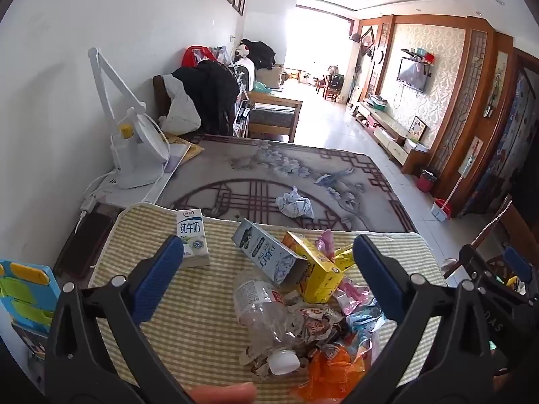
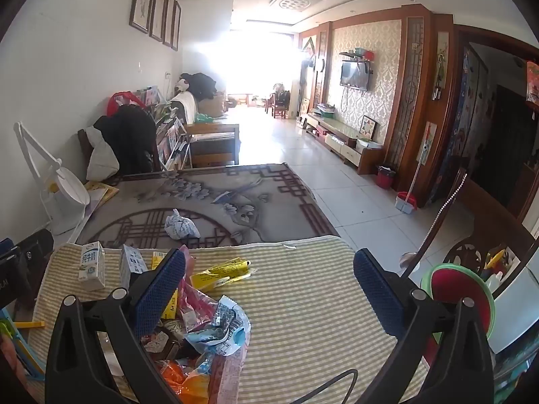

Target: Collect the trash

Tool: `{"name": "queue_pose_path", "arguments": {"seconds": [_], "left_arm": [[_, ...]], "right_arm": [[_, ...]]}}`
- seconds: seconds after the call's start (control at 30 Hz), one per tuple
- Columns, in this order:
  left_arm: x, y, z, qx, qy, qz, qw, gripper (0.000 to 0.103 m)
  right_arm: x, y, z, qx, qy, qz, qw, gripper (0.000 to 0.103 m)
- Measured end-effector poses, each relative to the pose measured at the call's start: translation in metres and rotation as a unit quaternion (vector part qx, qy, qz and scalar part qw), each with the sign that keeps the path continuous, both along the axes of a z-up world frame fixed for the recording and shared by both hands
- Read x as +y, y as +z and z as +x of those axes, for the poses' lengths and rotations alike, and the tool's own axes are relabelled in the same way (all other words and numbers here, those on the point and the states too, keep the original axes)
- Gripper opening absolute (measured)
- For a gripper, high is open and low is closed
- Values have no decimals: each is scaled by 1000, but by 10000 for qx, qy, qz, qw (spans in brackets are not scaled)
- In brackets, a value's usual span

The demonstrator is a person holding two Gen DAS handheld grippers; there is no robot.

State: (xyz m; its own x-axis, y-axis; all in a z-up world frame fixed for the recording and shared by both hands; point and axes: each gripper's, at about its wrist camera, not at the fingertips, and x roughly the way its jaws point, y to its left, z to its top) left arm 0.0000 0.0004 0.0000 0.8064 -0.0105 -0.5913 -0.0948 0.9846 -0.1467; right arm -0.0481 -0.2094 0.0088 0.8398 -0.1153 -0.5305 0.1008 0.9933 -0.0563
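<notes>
A heap of trash lies on a yellow-striped mat (image 1: 175,330): a crushed clear bottle (image 1: 262,306) with a white cap, a yellow box (image 1: 320,276), a blue-grey carton (image 1: 269,252), wrappers and an orange bag (image 1: 333,367). A white milk carton (image 1: 192,237) stands upright to the left. My left gripper (image 1: 269,269) hovers over the heap, jaws wide open, nothing between them. My right gripper (image 2: 269,286) is open too, above bare mat (image 2: 303,303), with the wrapper heap (image 2: 209,323) and a flattened yellow pack (image 2: 222,272) by its left finger. A crumpled paper ball (image 2: 180,225) lies beyond the mat.
The grey patterned tablecloth (image 1: 269,175) stretches beyond the mat. A white desk lamp (image 1: 134,148) stands at the left edge. A green-rimmed red bowl (image 2: 461,299) sits at the right in the right wrist view. A wooden chair (image 2: 471,222) is beside the table. A fingertip (image 1: 222,392) shows at the bottom.
</notes>
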Motion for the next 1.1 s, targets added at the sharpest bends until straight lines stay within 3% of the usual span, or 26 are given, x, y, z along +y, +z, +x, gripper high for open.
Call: {"name": "queue_pose_path", "arguments": {"seconds": [0.27, 0.33, 0.6, 0.77, 0.93, 1.1], "left_arm": [[1, 1, -1, -6, -167, 60, 9998, 99], [7, -2, 5, 30, 81, 85, 9999, 99], [2, 0, -1, -288, 99, 179, 9994, 99], [-5, 4, -1, -394, 58, 481, 9980, 99], [-5, 0, 6, -32, -253, 262, 9993, 99], [-5, -6, 9, 145, -251, 244, 9993, 99]], "right_arm": [[0, 0, 1, 15, 5, 15, 10000, 96], [0, 0, 1, 7, 13, 16, 10000, 96], [2, 4, 2, 12, -45, -40, 10000, 96], [0, 5, 1, 10, -58, -62, 10000, 96], [0, 6, 1, 22, -74, -56, 10000, 96], [-2, 4, 3, 59, -104, -17, 9999, 96]]}}
